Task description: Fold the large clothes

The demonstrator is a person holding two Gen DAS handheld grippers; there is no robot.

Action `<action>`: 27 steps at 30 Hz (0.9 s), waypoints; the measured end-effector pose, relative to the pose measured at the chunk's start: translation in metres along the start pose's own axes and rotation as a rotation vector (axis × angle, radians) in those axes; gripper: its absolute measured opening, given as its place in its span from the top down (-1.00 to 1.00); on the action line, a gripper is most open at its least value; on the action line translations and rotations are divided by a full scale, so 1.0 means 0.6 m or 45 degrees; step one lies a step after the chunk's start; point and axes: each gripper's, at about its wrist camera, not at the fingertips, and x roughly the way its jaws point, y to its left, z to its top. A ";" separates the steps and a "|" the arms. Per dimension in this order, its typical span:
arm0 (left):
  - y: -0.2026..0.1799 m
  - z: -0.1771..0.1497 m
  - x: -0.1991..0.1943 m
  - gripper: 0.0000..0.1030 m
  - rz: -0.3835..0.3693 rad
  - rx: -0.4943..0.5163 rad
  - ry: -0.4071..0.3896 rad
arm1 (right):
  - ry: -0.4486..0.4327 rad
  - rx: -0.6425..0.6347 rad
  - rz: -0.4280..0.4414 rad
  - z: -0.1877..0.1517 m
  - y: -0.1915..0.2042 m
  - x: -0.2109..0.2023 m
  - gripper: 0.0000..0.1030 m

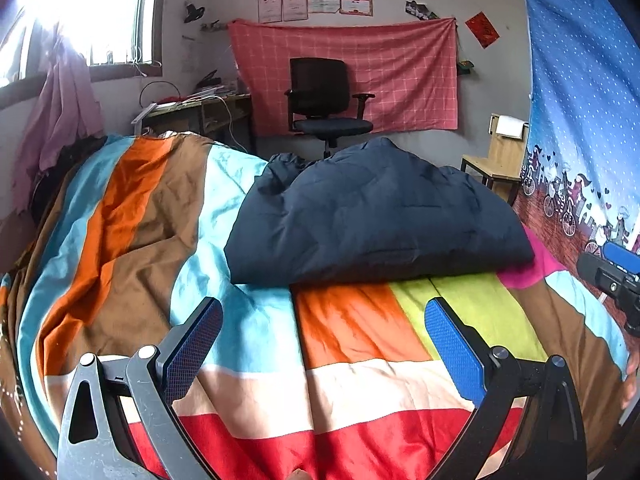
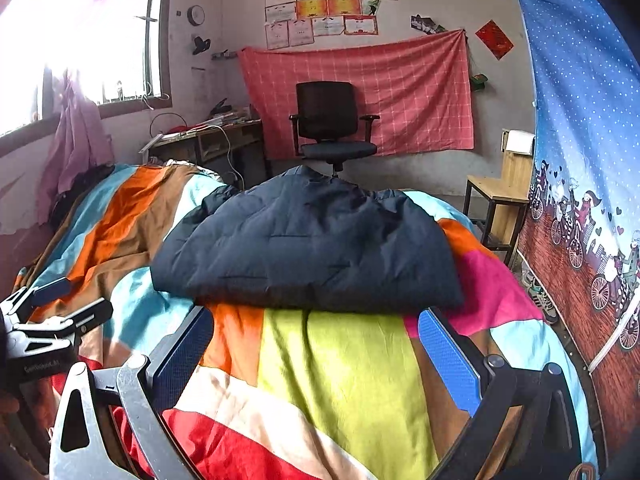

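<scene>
A dark navy quilted jacket (image 1: 376, 216) lies folded in a thick bundle on the striped bedspread (image 1: 256, 320); it also shows in the right wrist view (image 2: 312, 248). My left gripper (image 1: 324, 320) is open and empty, held above the bedspread just short of the jacket's near edge. My right gripper (image 2: 316, 332) is open and empty, its blue pads (image 2: 448, 356) close to the jacket's near edge. The right gripper shows at the right edge of the left wrist view (image 1: 616, 276), and the left gripper at the left edge of the right wrist view (image 2: 48, 316).
A black office chair (image 1: 324, 100) stands beyond the bed before a red checked cloth (image 1: 344, 72). A cluttered desk (image 1: 196, 108) is at the back left. A wooden chair (image 1: 500, 156) and a blue printed curtain (image 1: 580, 120) are on the right.
</scene>
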 end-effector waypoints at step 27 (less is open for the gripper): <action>-0.013 -0.002 -0.006 -0.92 -0.015 0.016 -0.005 | 0.008 0.018 -0.001 -0.001 -0.002 -0.005 -1.00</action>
